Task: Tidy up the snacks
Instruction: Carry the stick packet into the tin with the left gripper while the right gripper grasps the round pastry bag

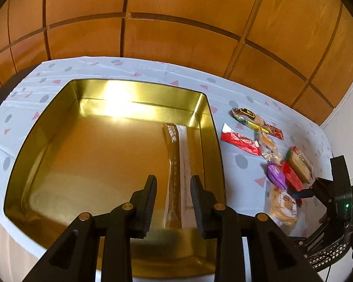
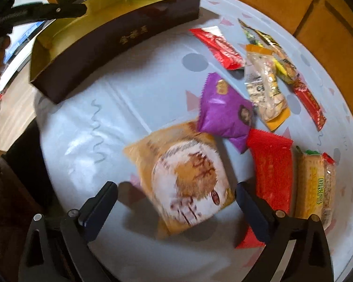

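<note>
We see our left gripper (image 1: 173,202) spread open above the gold tin (image 1: 44,141), empty — one long brown-and-white packet (image 1: 177,162) lies along the tin's wall at 3 o'clock. Our right gripper (image 2: 176,209) hangs wide open, its fingers either side of the round pastry packet (image 2: 183,178) without touching it. From that packet, the purple pouch (image 2: 223,112) sits at 1 o'clock, overlapping its corner, and the red packet (image 2: 273,171) at 3 o'clock on the patterned tablecloth (image 2: 134,98).
</note>
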A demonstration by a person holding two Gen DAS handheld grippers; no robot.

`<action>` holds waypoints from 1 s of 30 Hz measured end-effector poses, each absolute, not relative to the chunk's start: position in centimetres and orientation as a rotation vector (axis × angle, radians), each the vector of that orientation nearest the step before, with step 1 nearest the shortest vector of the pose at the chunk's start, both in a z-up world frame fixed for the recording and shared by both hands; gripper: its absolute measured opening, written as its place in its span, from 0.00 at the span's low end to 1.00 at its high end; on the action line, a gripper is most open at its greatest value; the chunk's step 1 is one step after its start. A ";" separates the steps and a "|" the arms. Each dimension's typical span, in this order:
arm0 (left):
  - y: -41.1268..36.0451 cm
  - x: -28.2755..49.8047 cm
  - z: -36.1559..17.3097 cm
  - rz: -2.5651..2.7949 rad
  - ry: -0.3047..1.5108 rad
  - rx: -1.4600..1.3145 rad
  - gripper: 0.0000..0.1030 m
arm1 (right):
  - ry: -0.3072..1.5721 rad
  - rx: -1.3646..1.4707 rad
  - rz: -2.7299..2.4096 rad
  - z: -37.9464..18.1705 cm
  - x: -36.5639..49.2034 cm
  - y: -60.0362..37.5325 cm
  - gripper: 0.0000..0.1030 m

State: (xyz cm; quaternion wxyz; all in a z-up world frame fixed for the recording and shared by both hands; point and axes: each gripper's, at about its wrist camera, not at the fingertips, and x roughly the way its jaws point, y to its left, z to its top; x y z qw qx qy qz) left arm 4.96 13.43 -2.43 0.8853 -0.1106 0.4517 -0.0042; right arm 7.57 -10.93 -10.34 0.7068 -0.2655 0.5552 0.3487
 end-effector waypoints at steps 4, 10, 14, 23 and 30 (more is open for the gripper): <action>13.3 4.0 -2.0 -0.010 0.926 -0.224 0.29 | 1.240 -0.510 0.820 -9.0 6.8 -10.9 0.95; 13.1 3.1 -1.5 -0.003 0.907 -0.209 0.29 | 1.235 -0.427 0.703 -9.8 8.5 -11.2 0.72; 13.5 2.3 -1.2 0.029 0.885 -0.192 0.32 | 1.194 -0.453 0.659 -10.0 8.1 -10.5 0.58; 15.2 1.1 -2.0 0.128 0.899 -0.180 0.33 | 1.162 -0.378 0.583 -10.3 5.4 -9.7 0.58; 16.6 0.3 -1.8 0.184 0.869 -0.195 0.33 | 1.115 -0.319 0.616 -9.9 3.3 -7.5 0.58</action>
